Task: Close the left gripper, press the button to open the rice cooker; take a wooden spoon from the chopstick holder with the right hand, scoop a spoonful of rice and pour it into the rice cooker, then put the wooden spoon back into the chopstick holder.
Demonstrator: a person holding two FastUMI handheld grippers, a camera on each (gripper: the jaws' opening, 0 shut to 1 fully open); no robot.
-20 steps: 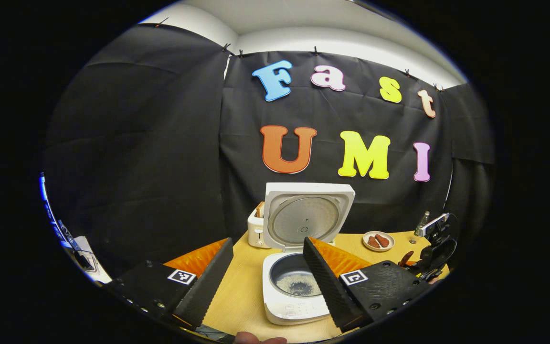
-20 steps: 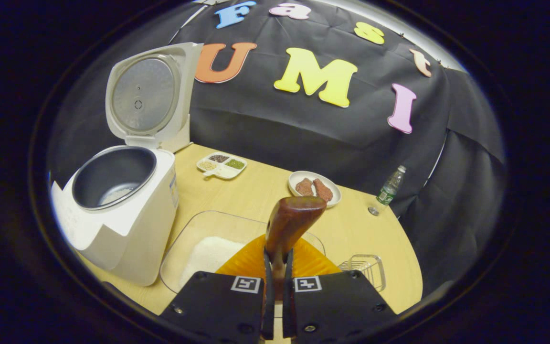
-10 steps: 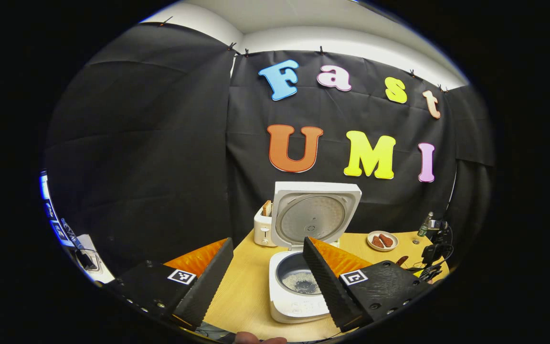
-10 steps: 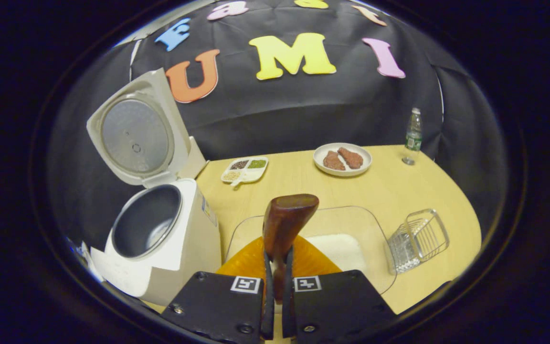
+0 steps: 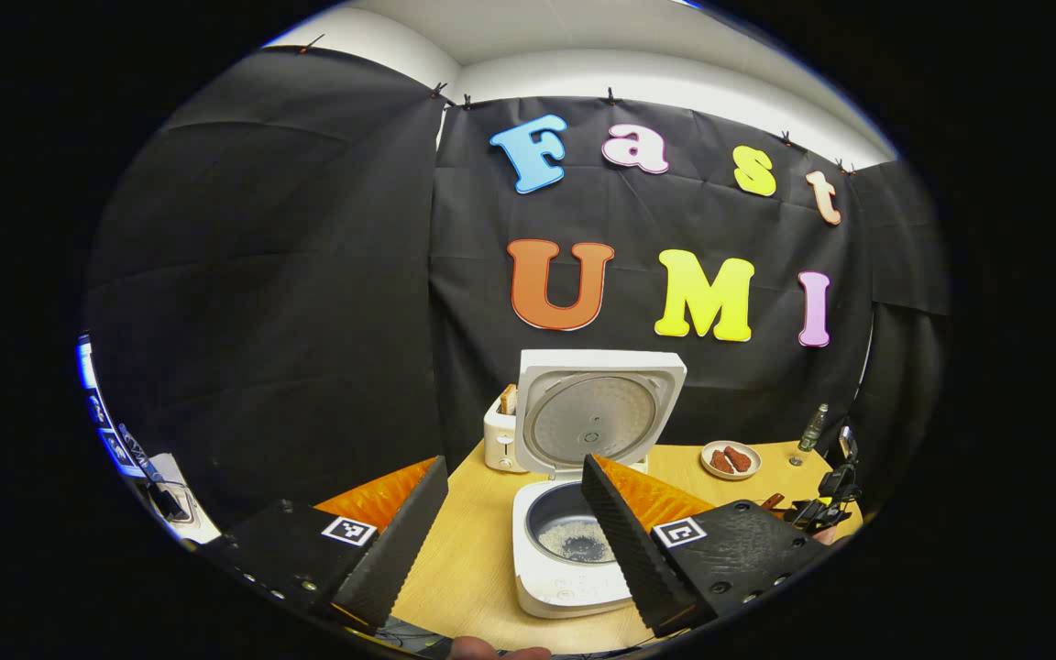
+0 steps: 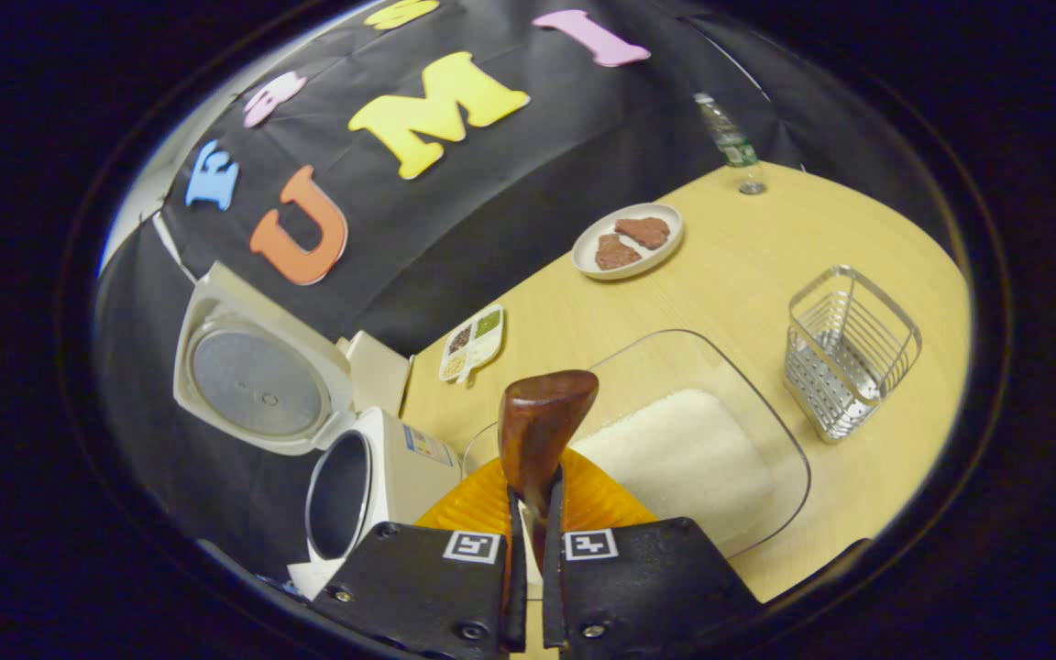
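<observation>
Tilting over the rice tray, right hand-held gripper clamped on wooden spoon; left hand-held gripper spread wide.

Left gripper level, jaws wide apart, nothing between. Right gripper rolled to one side, fingers clamped on spoon handle.

Even overhead light is cast on the bench, with shadows kept soft and faint. Straight edges are bowed strongly toward the rim by the fisheye lens. Sharp focus is held mid-frame; a mild sheen is seen on the rice cooker lid.
</observation>
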